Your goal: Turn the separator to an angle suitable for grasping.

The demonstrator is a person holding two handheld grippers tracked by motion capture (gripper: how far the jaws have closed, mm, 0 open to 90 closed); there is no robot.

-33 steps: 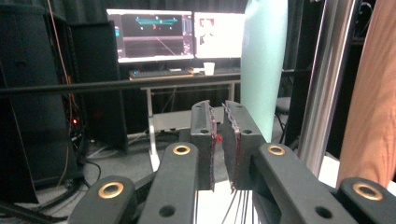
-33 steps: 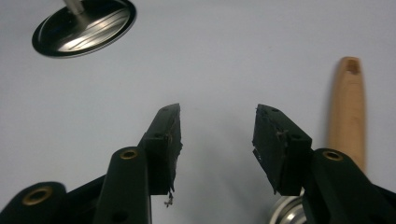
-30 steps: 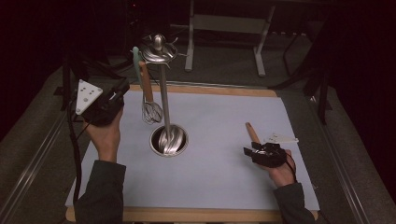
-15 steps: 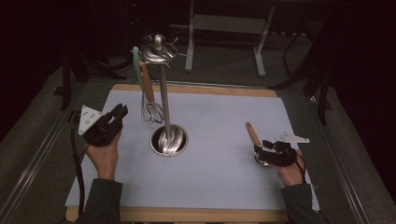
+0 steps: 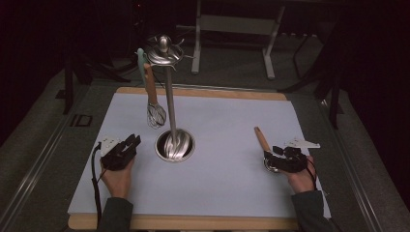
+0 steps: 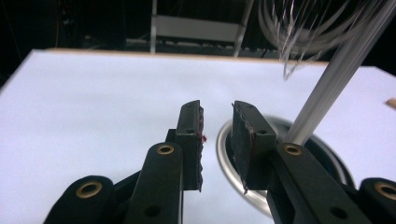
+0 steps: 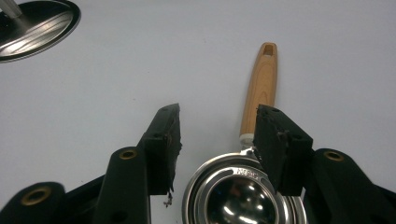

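A metal utensil stand point(image 5: 175, 145) rises from a round base on the white mat point(image 5: 227, 116). A whisk point(image 5: 154, 115) with a wooden handle hangs from its top. My left gripper point(image 5: 133, 142) lies low on the mat just left of the base point(image 6: 225, 154). Its jaws have just been opening and stand open with nothing between them point(image 6: 217, 116). At the right, a wooden-handled ladle point(image 5: 262, 139) lies flat on the mat. My right gripper point(image 5: 269, 155) is open over its metal bowl point(image 7: 243, 198), the jaws on either side and the handle point(image 7: 262, 84) pointing away.
The stand's pole point(image 6: 327, 88) and the whisk's wires point(image 6: 299, 28) are close at the right of the left gripper view. The mat lies on a wooden board point(image 5: 193, 223). A metal frame point(image 5: 232, 24) stands in the dark behind the table.
My left hand has come down from beside the hanging whisk to the mat left of the stand base, with its jaws spreading. The right hand has hardly moved.
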